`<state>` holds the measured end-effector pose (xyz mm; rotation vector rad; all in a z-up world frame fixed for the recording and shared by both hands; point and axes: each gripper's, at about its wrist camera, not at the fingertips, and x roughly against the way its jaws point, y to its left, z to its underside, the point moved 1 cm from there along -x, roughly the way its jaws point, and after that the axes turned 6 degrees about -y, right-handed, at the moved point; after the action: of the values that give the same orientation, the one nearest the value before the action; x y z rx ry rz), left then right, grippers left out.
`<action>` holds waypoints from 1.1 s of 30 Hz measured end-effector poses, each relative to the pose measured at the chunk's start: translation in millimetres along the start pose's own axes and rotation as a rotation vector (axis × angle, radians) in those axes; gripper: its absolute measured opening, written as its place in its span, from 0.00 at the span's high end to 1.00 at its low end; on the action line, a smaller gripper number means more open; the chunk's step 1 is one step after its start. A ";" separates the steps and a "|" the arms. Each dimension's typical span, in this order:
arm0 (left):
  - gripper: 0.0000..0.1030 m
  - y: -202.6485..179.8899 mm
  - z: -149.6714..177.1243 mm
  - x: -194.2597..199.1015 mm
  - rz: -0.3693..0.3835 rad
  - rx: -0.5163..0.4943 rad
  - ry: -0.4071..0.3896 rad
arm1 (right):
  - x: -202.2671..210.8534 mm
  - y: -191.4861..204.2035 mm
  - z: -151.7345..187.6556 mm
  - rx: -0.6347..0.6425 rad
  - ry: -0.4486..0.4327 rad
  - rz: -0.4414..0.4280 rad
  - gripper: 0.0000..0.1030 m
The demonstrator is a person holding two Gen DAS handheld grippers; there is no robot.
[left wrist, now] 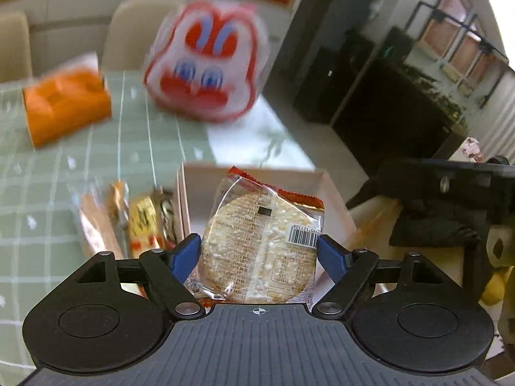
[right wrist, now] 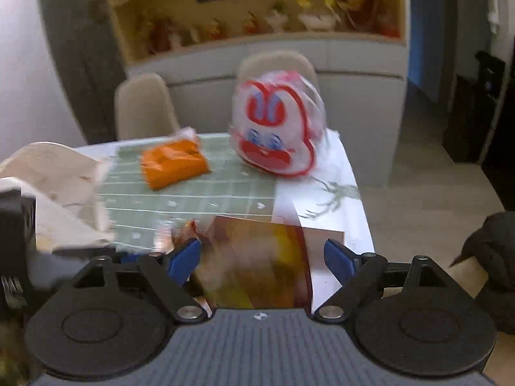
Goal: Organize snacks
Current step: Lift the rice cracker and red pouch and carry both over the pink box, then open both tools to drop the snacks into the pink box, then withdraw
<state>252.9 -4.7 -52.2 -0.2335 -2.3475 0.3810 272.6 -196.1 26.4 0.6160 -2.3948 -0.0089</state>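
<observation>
In the left wrist view a round rice cracker in a clear wrapper [left wrist: 257, 244] sits between the blue fingertips of my left gripper [left wrist: 259, 252], over a white box [left wrist: 251, 177]. The jaws stand wide, touching the wrapper's edges. Several wrapped snacks [left wrist: 141, 222] lie left of the box on the green mat. My right gripper [right wrist: 262, 259] is open above the box [right wrist: 325, 257], whose blurred orange and yellow contents [right wrist: 254, 263] show between its fingers.
A white and red rabbit-face bag [left wrist: 206, 61] stands at the far side of the table, also in the right wrist view [right wrist: 276, 128]. An orange packet [left wrist: 64, 106] lies left of it. Chairs stand behind the table. The table edge runs along the right.
</observation>
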 end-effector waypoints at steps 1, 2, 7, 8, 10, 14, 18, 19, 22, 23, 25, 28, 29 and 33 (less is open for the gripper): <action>0.19 2.1 3.1 -2.7 0.005 0.025 -0.004 | -7.6 -3.8 0.7 -0.022 0.004 -0.003 0.19; 0.19 5.1 5.8 -2.2 0.007 0.042 -0.015 | -11.1 -7.5 2.5 -0.048 -0.005 -0.024 0.19; 0.18 -4.9 10.4 -2.0 -0.057 -0.051 -0.024 | -26.3 -20.8 21.5 -0.062 0.018 0.009 0.19; 0.19 -8.3 10.1 -3.8 -0.096 -0.071 -0.015 | -26.8 -22.4 24.3 -0.056 0.012 0.022 0.19; 0.16 -10.0 4.5 -2.6 -0.071 -0.056 -0.083 | -24.7 -27.5 26.5 -0.068 0.008 0.040 0.19; 0.20 -7.4 3.5 -13.8 -0.095 -0.022 -0.036 | -15.0 -39.4 31.6 -0.119 0.009 0.052 0.19; 0.24 -20.1 1.9 7.9 -0.048 -0.053 -0.080 | 11.9 -43.1 46.3 -0.074 -0.034 0.099 0.19; 0.24 -22.1 1.4 8.4 -0.044 -0.057 -0.088 | 14.5 -42.9 51.7 -0.056 -0.034 0.116 0.19; 0.32 -22.4 4.8 1.0 -0.095 -0.079 -0.053 | 16.7 -39.5 65.2 -0.018 -0.040 0.164 0.19; 0.38 -21.3 7.1 3.4 -0.092 -0.066 -0.050 | 19.0 -37.7 68.7 -0.014 -0.052 0.175 0.19; 0.40 -22.0 10.4 10.4 -0.082 -0.063 -0.047 | 25.8 -33.8 75.8 -0.011 -0.077 0.178 0.19; 0.40 -22.0 14.7 20.6 -0.087 -0.076 -0.046 | 27.9 -29.1 86.9 -0.010 -0.034 0.110 0.19; 0.40 -20.5 16.2 25.2 -0.088 -0.070 -0.044 | 24.8 -28.0 90.4 -0.008 -0.004 0.074 0.19; 0.42 -6.0 26.9 50.9 -0.095 -0.022 -0.057 | 6.4 -14.9 104.5 0.045 0.155 -0.065 0.46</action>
<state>197.4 -1.8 -35.8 -0.1224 -2.4091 0.3194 211.7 -227.6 -54.2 0.6903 -2.2301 0.0624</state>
